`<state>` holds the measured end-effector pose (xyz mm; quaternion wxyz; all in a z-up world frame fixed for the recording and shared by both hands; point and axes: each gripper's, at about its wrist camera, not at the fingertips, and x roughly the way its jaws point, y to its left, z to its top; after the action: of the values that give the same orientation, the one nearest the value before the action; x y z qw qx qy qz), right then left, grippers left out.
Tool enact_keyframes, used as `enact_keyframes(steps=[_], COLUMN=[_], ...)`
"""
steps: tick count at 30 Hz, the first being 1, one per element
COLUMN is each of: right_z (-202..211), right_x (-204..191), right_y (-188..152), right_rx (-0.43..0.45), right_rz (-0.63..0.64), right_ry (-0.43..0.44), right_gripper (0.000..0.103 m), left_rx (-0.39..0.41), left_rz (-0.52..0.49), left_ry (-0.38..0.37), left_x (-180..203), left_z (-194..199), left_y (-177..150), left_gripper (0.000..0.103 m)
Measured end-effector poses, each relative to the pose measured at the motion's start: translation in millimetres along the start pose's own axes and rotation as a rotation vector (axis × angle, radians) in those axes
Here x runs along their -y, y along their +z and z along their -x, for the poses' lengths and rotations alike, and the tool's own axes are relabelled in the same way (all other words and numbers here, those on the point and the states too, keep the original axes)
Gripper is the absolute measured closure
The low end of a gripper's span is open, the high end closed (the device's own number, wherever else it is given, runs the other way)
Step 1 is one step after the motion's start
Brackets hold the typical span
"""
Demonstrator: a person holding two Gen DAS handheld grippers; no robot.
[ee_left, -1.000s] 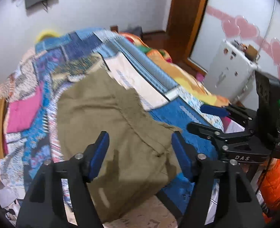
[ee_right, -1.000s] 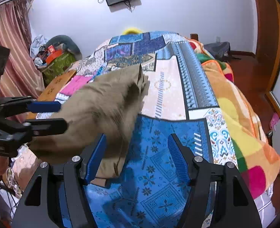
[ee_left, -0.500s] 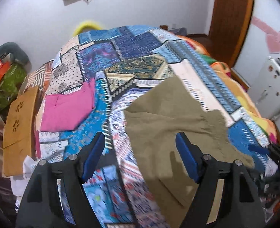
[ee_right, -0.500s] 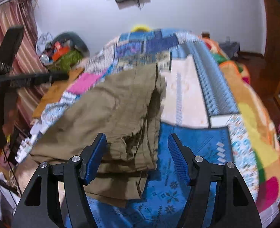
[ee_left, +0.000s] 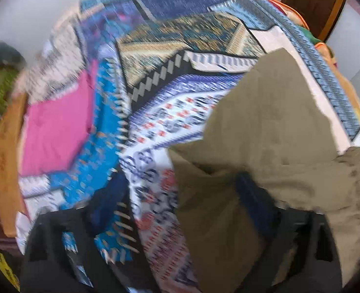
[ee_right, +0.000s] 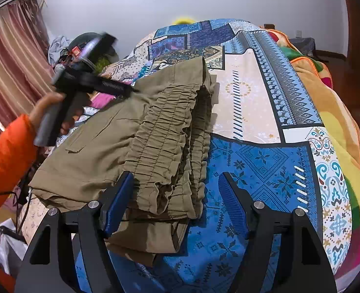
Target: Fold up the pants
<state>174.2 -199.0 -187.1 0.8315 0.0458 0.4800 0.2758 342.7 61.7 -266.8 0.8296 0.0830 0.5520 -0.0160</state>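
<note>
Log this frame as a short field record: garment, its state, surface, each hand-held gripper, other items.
garment: olive pants
state: folded into a layered stack, elastic waistband on top, facing the right wrist camera
surface: patchwork bedspread
left hand-held gripper: at the far edge of the pants; image blurred, grip cannot be told
right hand-held gripper: open, empty, at the near edge of the pants
other items: pink garment lying flat on the bedspread, left of the pants in the left wrist view
</note>
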Motion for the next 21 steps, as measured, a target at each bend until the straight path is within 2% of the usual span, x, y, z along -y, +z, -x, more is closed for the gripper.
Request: enact_keyframes(steps=[2, 7, 14, 21], right_z=[2, 5, 16, 27], right_x=[-2, -7, -9, -30], right_y=[3, 9, 12, 4], right_rx=[0.003, 0.014, 0.039, 0.040], right_rz=[0.014, 0.048, 0.043, 0.056], right_ry=[-0.010, -0.040, -0.077, -0.051], right_gripper=[0.035, 0.035, 0.035, 0.035], left_rx=[0.029, 0.031, 0.009, 0.016], left_rz=[-0.011, 0.077, 0.264, 0.274], left_ry=[0.002, 0.022, 0.016, 0.025], left_x=[-2, -25, -67, -72], left_z=[2, 8, 31, 65], left_y=[-7, -26, -79, -131], left_gripper=[0.000, 0.000, 0.000, 0.000])
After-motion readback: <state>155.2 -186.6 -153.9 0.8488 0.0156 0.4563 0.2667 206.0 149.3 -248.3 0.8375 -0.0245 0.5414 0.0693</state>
